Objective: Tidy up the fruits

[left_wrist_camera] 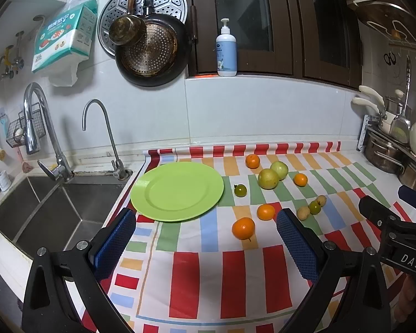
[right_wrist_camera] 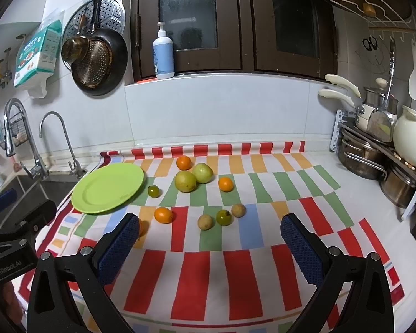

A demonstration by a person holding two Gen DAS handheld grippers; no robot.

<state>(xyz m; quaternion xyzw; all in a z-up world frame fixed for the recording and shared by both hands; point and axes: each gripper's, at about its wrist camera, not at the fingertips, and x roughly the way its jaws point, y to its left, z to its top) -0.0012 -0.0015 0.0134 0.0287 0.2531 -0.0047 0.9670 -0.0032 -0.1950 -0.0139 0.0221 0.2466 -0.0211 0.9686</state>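
Ten fruits [left_wrist_camera: 243,228] are scattered on the cloth [left_wrist_camera: 197,283] beside an empty plate [left_wrist_camera: 177,191]. Both the left gripper [left_wrist_camera: 205,244] and right gripper [right_wrist_camera: 209,247] are spread, holding nothing. Round fruit may roll if nudged.

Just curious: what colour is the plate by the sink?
Bright lime green, plain; the plate shows best in the left wrist view.

The desk [right_wrist_camera: 346,194] carries a striped cloth [right_wrist_camera: 208,277]; on the cloth lie a green plate [right_wrist_camera: 108,188] and scattered fruits [right_wrist_camera: 185,181].
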